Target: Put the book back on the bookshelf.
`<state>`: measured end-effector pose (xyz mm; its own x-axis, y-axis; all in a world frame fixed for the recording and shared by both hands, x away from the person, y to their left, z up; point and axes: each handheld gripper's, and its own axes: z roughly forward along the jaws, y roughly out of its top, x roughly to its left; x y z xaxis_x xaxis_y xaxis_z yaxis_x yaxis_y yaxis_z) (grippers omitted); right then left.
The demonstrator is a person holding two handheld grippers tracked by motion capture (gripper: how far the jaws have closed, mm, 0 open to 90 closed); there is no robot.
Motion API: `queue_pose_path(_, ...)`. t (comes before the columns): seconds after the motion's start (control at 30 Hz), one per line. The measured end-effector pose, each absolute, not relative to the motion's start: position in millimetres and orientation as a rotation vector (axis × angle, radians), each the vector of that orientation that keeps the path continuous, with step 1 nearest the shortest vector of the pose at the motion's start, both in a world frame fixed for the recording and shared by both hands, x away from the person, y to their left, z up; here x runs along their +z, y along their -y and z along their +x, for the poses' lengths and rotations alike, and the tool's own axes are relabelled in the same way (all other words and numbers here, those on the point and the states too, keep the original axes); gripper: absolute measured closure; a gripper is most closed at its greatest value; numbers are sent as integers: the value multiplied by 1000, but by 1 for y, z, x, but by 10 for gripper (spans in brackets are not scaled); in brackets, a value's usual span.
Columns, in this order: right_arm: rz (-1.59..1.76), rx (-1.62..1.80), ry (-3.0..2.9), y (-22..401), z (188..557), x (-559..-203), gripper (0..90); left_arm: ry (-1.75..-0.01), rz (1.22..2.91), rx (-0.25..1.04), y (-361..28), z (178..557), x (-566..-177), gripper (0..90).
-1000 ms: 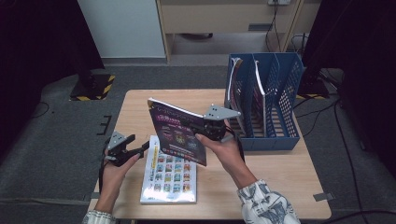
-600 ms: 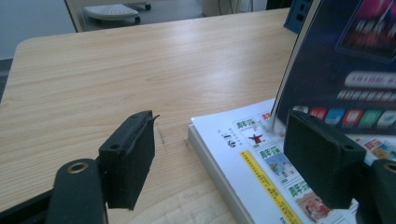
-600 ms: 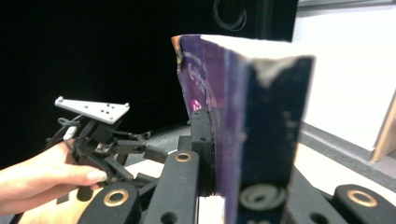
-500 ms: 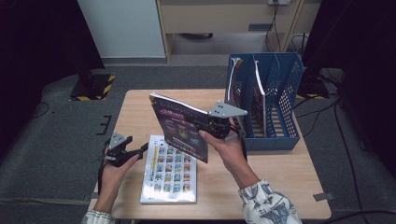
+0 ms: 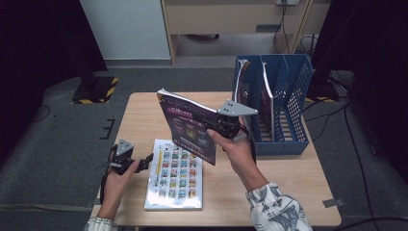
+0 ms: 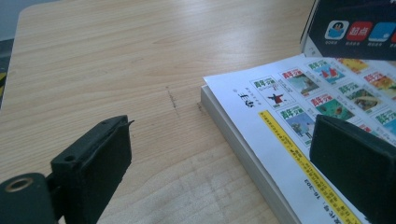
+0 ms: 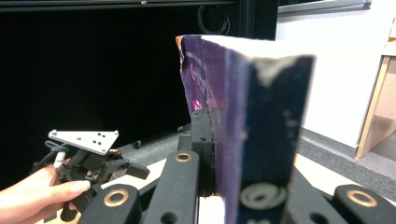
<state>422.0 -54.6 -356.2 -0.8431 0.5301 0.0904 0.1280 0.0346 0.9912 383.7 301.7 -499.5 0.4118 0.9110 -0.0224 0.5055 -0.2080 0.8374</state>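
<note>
Already two magazines stand in the blue file rack (image 5: 288, 120). Right gripper (image 5: 222, 126) clamps the purple magazine (image 5: 187, 126) airborne beside it; left gripper (image 5: 144, 161), jaws just spread wide and empty, flanks the comic-cover magazine (image 5: 175, 175) flat on the counter (image 5: 144, 110).

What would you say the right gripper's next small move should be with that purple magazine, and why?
Probably carry it toward the blue file rack and line it up over a free slot. The right gripper is clamped on the purple magazine, lifted off the table and tilted, with the rack just beside it. The left gripper has just been opening, nothing between its jaws, so only the right one bears it.
</note>
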Motion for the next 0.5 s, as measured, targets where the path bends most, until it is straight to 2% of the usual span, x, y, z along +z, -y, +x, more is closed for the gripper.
queue_pose_path(0.23, 704, 1870, -2013, 47, 424, -349, 840, -1225, 1825, 647, -301, 386, -500, 59)
queue_pose_path(0.5, 704, 1828, -1991, 55, 410, -346, 839, -1246, 1841, 677, -307, 387, -503, 62)
